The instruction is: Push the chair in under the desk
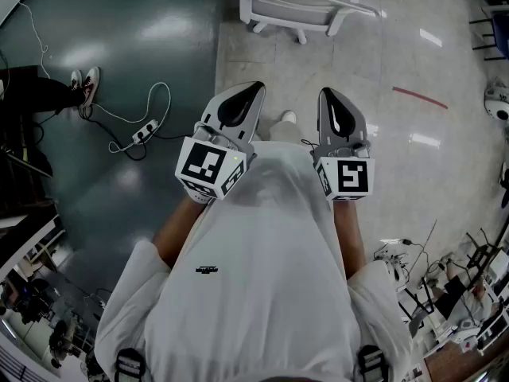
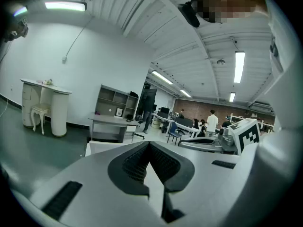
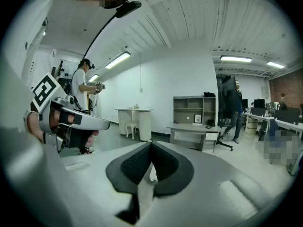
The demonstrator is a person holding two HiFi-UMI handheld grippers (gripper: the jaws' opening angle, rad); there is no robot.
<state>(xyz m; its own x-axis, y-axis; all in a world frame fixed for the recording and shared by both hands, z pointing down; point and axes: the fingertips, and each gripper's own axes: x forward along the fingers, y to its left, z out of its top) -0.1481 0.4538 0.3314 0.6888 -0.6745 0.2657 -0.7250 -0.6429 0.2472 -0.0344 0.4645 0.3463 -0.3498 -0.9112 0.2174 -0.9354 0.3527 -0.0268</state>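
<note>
While we hold the left gripper (image 1: pixel 248 94) and the right gripper (image 1: pixel 329 98) side by side at mid-frame in the head view, each has its jaws pressed together with nothing between them. Our white chair (image 1: pixel 296 8) stands at the top centre of that frame, well apart from both tips. In the left gripper view, the grey desk (image 2: pixel 110 121) sits left of centre, beyond the jaws.

light: bright ceiling tubes (image 2: pixel 239 66) | floor (image 1: pixel 167 29) glare | edges: fisheye-warped
</note>
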